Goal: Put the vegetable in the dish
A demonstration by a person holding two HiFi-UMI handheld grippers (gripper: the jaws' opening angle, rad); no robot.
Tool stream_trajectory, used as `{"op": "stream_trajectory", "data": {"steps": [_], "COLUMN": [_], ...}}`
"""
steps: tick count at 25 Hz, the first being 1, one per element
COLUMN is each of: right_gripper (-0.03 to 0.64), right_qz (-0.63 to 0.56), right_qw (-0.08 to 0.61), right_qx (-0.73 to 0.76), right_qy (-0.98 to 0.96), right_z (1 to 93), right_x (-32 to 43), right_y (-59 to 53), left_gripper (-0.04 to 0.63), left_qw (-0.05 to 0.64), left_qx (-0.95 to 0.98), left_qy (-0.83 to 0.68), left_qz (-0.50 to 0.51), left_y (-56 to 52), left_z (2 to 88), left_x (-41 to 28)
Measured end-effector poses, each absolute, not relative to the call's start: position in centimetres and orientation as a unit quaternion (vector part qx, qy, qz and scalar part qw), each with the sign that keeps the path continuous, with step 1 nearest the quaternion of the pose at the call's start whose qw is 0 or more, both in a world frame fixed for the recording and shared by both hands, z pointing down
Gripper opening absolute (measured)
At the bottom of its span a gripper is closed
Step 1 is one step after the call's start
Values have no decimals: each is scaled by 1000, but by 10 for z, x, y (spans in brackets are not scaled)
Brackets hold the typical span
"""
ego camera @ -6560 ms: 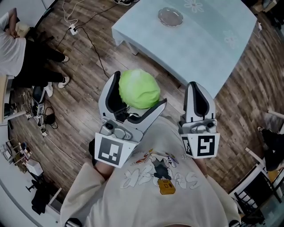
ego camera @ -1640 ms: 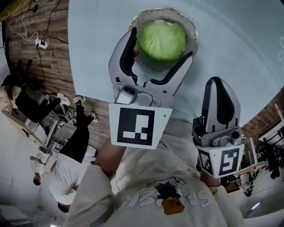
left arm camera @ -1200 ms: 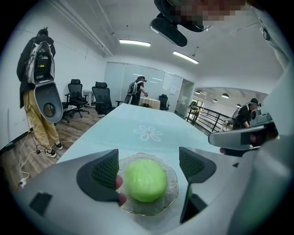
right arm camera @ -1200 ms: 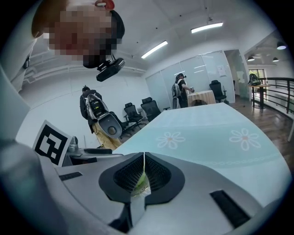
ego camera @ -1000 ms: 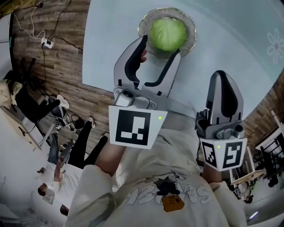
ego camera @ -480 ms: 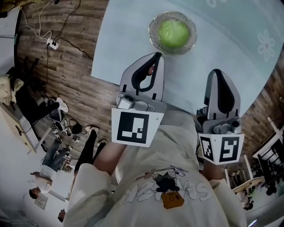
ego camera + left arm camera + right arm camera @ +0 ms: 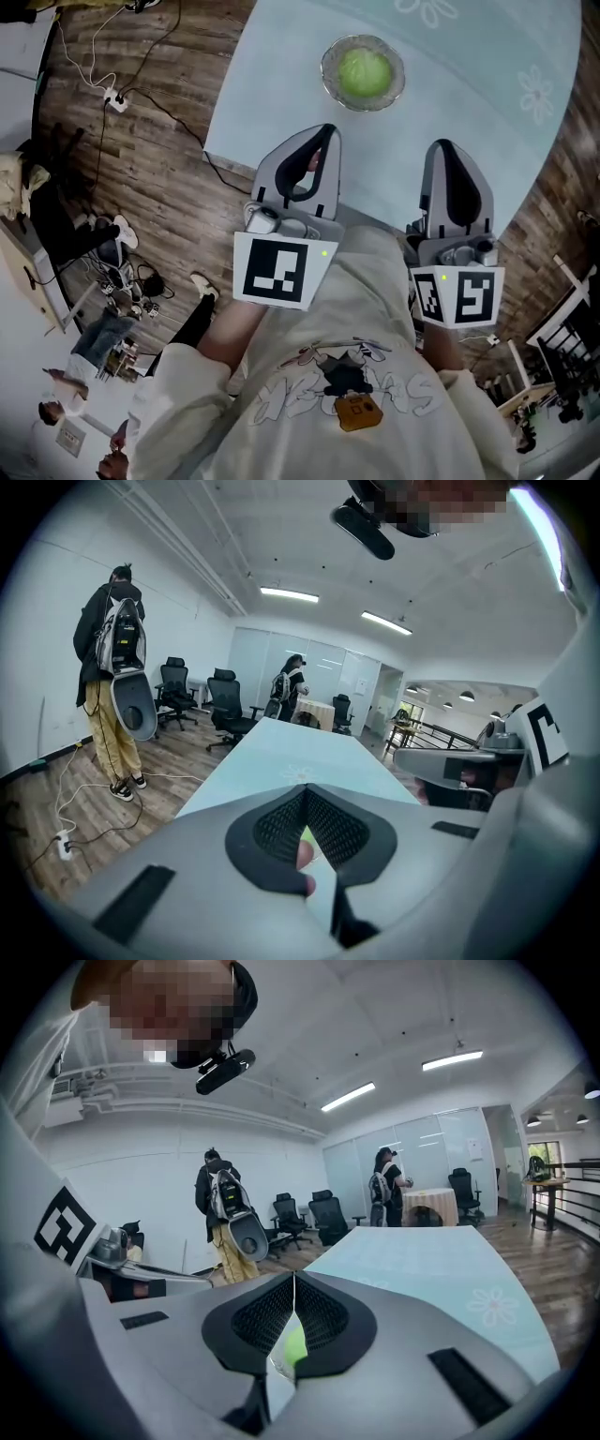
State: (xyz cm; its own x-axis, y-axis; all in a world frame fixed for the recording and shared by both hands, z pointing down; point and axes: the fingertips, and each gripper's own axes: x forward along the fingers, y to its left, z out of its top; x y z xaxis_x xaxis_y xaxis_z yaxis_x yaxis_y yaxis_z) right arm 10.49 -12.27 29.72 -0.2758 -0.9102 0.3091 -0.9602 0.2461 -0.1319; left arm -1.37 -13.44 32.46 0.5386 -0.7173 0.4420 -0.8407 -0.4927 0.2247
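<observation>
The green cabbage (image 7: 364, 72) lies in the round glass dish (image 7: 330, 82) on the pale blue table (image 7: 450, 94). Nothing touches it. My left gripper (image 7: 326, 131) is held back over the table's near edge, well short of the dish, with its jaws shut and empty. My right gripper (image 7: 448, 145) hangs beside it, also shut and empty. In the left gripper view the shut gripper (image 7: 305, 790) hides most of the table (image 7: 291, 752). In the right gripper view a sliver of the cabbage (image 7: 295, 1346) shows below the shut gripper (image 7: 293, 1277).
Wooden floor with cables and a power strip (image 7: 117, 98) lies left of the table. A person with a backpack (image 7: 112, 667) stands by office chairs (image 7: 225, 700). Another person (image 7: 384, 1185) stands at the far end. Furniture crowds the room's right edge (image 7: 562, 347).
The left gripper let go of the cabbage in the dish, pulled back toward the body and closed its jaws. The right gripper stayed shut and drew back a little.
</observation>
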Motion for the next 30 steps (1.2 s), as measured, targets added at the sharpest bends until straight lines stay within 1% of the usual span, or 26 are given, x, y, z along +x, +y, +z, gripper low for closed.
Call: {"op": "stream_trajectory", "data": {"steps": [10,25,30], "right_gripper": [25,25,25], "right_qz": [109,56,44], "right_qw": [70,34,47], "right_qx": [593,565,555], "right_qy": [-795,-822,-829], "right_z": [251,186,181], "right_x": [77,14,-10], "right_y": [-92,-25,0], "left_gripper": [6,6,6], "left_qw": [192,134,130], "left_qx": [857,867,866], "left_qy": [-462,-473,-479], "left_qz": [124,77,65], "left_y": [-92,-21,-4], "left_z": [278,214,203], "left_x": [-42,-88,-102]}}
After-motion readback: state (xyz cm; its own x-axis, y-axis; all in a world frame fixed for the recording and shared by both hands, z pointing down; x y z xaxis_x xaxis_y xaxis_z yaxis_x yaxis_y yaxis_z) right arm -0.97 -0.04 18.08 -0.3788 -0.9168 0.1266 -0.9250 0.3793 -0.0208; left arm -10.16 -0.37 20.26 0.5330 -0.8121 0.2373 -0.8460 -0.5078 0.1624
